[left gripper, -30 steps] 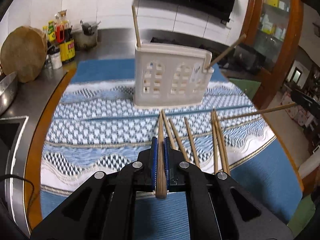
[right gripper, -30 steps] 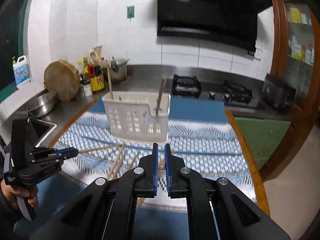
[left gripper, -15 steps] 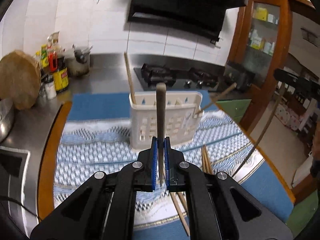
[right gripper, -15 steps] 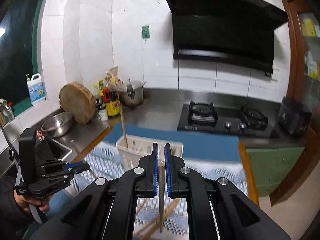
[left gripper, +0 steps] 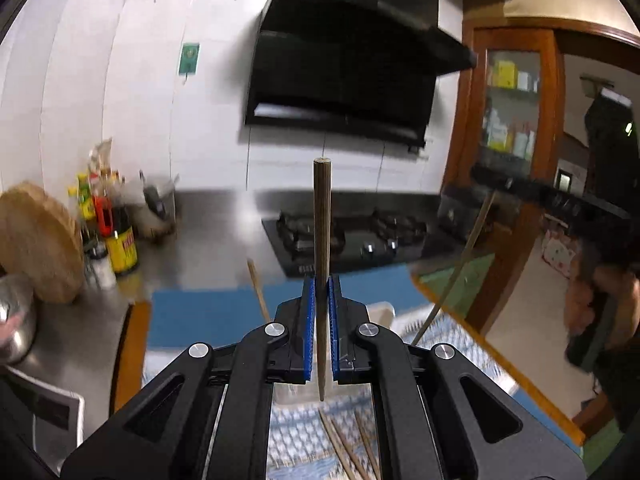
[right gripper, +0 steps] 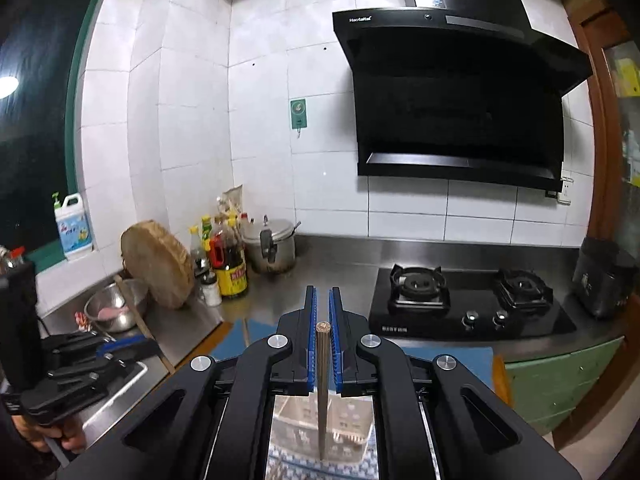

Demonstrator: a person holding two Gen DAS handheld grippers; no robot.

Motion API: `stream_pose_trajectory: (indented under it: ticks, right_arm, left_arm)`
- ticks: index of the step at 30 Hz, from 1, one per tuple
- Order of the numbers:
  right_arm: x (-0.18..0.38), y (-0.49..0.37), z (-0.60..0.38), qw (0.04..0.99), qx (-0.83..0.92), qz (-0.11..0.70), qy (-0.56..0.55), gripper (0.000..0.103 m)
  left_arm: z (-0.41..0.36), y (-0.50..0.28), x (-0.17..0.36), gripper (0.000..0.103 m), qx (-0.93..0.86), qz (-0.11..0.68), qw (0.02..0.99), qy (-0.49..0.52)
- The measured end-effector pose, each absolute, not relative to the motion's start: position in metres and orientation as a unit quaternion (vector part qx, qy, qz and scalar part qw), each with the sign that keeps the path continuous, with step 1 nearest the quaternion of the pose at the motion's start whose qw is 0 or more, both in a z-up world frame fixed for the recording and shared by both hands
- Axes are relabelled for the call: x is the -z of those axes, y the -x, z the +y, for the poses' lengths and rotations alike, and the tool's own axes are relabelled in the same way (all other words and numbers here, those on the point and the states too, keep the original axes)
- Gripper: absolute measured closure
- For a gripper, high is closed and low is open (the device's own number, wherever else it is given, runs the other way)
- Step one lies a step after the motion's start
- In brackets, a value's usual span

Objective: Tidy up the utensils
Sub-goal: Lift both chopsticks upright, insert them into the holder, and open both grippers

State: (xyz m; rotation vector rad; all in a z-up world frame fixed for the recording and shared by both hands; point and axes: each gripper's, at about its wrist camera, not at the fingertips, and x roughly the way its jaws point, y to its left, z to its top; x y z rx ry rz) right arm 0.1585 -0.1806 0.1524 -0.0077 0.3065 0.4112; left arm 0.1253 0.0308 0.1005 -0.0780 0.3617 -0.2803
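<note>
Left wrist view shows the left gripper (left gripper: 321, 300) clamped on a chopstick (left gripper: 322, 240), held upright with its blunt end far above the blue pads (left gripper: 308, 320) and its thin tip hanging just below them, presumably so it can be lowered point first into the white holder (left gripper: 380, 312) that sits directly beneath the tool. Only a corner of that holder peeks out to the right of the fingers, and another chopstick (left gripper: 256, 288) stands in it just left of them; a few loose chopsticks (left gripper: 348, 452) lie on the patterned cloth (left gripper: 452, 344) below, cut off by the gripper body. The right gripper (right gripper: 323, 308), in its own view, likewise pinches a second chopstick (right gripper: 322, 380) vertically, its top sitting low between the pads and its tip pointing down at the holder seen through the frame opening underneath. Which compartment either tip is over cannot be told, since the black linkages hide most of the holder, and the left view is blurred at its edges
</note>
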Motion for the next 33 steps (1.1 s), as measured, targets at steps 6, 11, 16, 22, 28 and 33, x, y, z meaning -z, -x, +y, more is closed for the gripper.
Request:
stream_pose_trajectory:
  ticks: [6, 11, 16, 22, 28, 33]
  right_arm:
    - [-0.145, -0.191, -0.172, 0.973, -0.182, 0.144, 0.003, 0.097]
    - [-0.128, -0.21, -0.167, 0.974, -0.172, 0.149, 0.01, 0.097]
    - [-0.114, -0.223, -0.17, 0.973, -0.166, 0.161, 0.006, 0.097]
    - [-0.092, -0.234, -0.166, 0.968, -0.164, 0.19, 0.023, 0.097]
    - [-0.076, -0.236, -0.167, 0.964, -0.161, 0.211, 0.032, 0.096]
    - [-0.077, -0.227, -0.174, 0.964, -0.159, 0.21, 0.029, 0.084]
  left_arm:
    - [0.027, -0.154, -0.112, 0.098, 0.116, 0.154, 0.981, 0.037]
    - [0.027, -0.182, -0.096, 0.098, 0.104, 0.167, 0.979, 0.048]
    - [0.03, -0.201, -0.075, 0.098, 0.095, 0.189, 0.976, 0.055]
    - [0.034, -0.218, -0.051, 0.098, 0.098, 0.218, 0.969, 0.059]
    - [0.036, -0.228, -0.031, 0.097, 0.101, 0.247, 0.962, 0.06]
    - [0.039, -0.228, -0.026, 0.095, 0.099, 0.253, 0.961, 0.061]
